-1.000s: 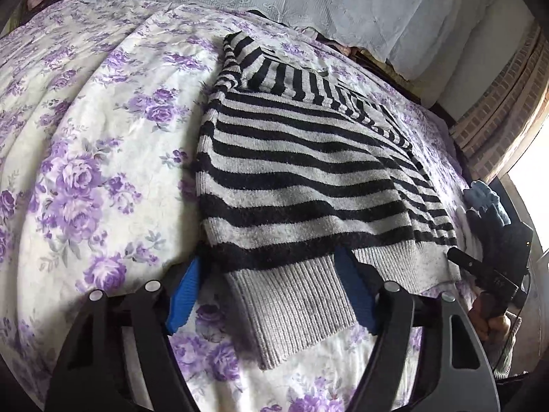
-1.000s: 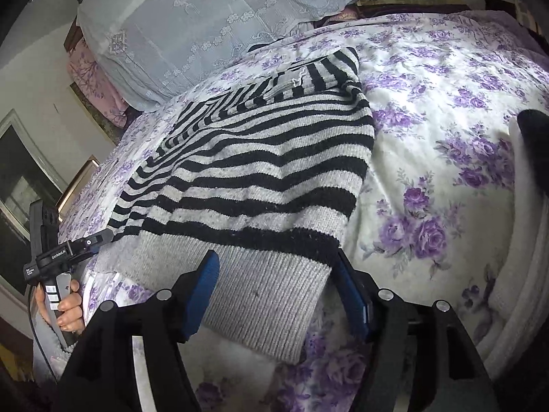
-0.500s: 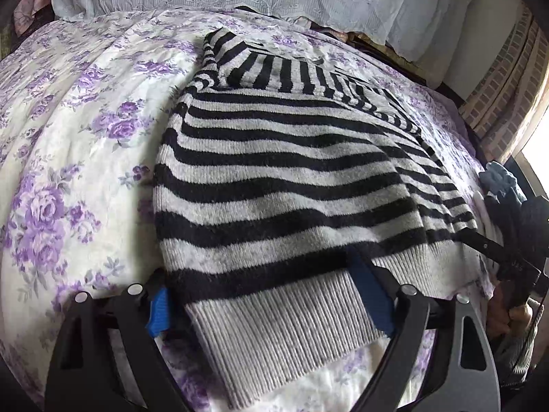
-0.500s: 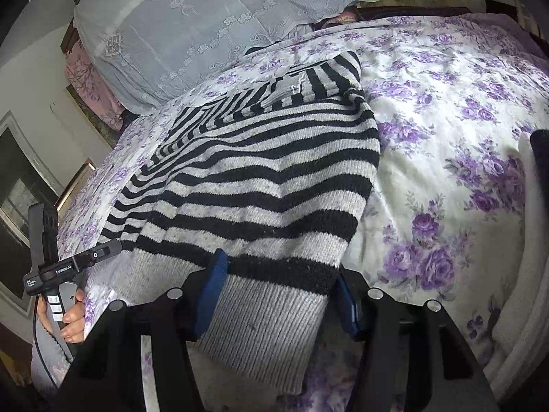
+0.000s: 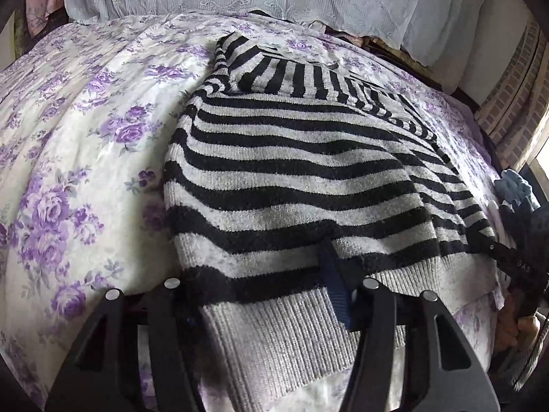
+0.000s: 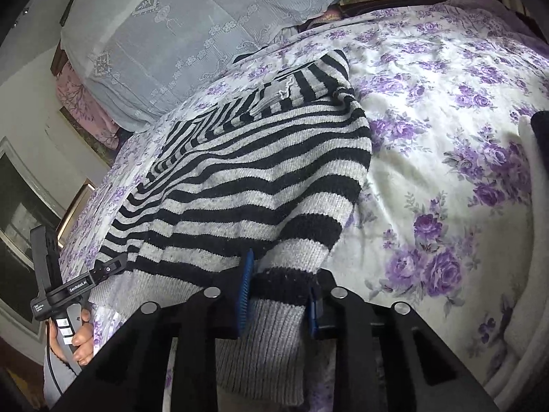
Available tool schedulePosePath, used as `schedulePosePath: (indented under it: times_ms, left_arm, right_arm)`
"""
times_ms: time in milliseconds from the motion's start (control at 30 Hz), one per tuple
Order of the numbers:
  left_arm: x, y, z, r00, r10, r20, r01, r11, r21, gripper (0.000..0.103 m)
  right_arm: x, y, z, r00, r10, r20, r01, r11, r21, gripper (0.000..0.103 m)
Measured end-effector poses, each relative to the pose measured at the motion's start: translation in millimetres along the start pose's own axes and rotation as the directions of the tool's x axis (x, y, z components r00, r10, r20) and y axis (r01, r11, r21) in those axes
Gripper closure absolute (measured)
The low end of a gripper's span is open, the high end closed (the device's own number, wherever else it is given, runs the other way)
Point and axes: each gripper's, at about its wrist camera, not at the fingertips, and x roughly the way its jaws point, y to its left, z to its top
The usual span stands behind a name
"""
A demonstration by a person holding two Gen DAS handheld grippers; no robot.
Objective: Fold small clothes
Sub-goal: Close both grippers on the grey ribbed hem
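- "GenRobot.AI" stands in white letters on the black bar of the left gripper (image 6: pixel 82 283), seen from the right wrist view.
- A small white label below it on the same device is too small to read.
- "DAS" shows faintly on the black bar of the right gripper (image 5: pixel 521 267) in the left wrist view.

A bed fills the room, spread with a cream quilt (image 5: pixel 85 144) printed in purple roses. Pale lace-trimmed pillows (image 6: pixel 192 31) are stacked at its head. Patterned brick-like wallpaper (image 5: pixel 514 116) covers one wall, with bright daylight beside it. A dark framed pane (image 6: pixel 20 206) stands against the plain wall.
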Motion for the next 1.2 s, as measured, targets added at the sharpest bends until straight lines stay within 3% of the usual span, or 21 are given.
schedulePosePath:
  times_ms: [100,300,533,600,700,1000,1200]
  left_arm:
    - [-4.6,-2.7,-4.4,1.000,0.004,0.014,-0.004,1.000,0.024,0.082]
    - [1.4,2.9,-1.5,1.000,-0.014,0.002,0.014,1.000,0.008,0.080]
    - [-1.9,-2.3,-5.8,1.000,-0.003,0.006,0.003,0.999,0.036,0.081]
    - [-3.5,-3.6,-7.5,1.000,-0.012,0.009,0.012,0.999,0.045,0.088]
    - [-3.9,-4.8,-8.6,1.000,-0.016,0.012,0.015,0.999,0.050,0.091]
    - [-2.4,-6.1,-8.2,1.000,0.007,0.011,-0.007,0.999,0.050,0.089]
    - [-13.8,-0.1,-9.3,0.998,-0.060,0.015,0.059,0.998,0.031,0.098]
  right_arm:
    - [-5.4,5.6,-5.1,1.000,-0.007,0.022,0.008,0.999,-0.037,0.087]
    - [3.9,-1.4,-1.6,0.999,0.017,-0.029,-0.017,1.000,-0.001,0.084]
    - [1.8,1.2,-3.5,1.000,-0.002,-0.014,0.002,1.000,-0.015,0.085]
    - [0.4,4.7,-4.6,1.000,-0.022,-0.001,0.022,0.999,-0.034,0.086]
    - [0.1,9.1,-5.7,0.999,-0.047,0.010,0.047,0.997,-0.059,0.086]
    - [0.7,5.3,-5.1,1.000,-0.028,-0.001,0.027,0.999,-0.031,0.085]
    - [-21.7,13.9,-8.6,0.994,-0.045,0.098,0.051,0.997,-0.058,0.089]
